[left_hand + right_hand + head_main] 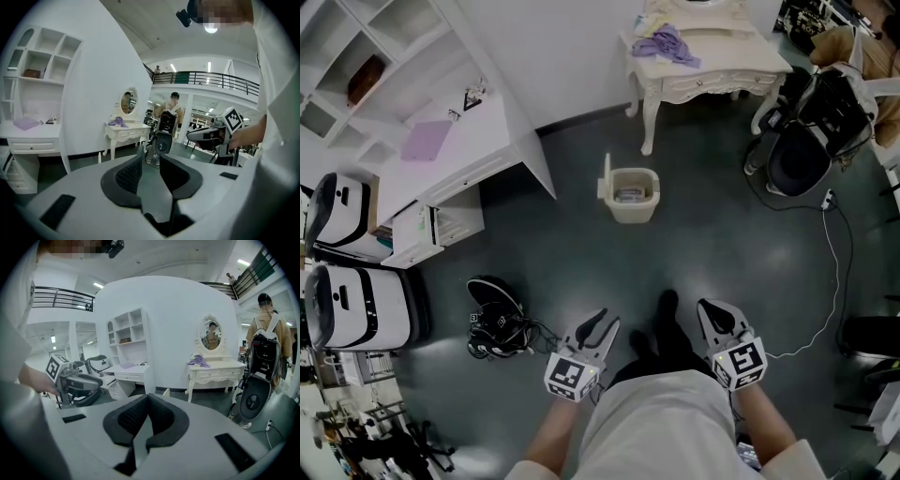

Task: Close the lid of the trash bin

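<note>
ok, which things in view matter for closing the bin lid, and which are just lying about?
Job: trash bin, its upright lid, left gripper (jaws apart, empty), right gripper (jaws together).
Lying about: purple cloth, dressing table, white desk, black cable tangle on the floor.
</note>
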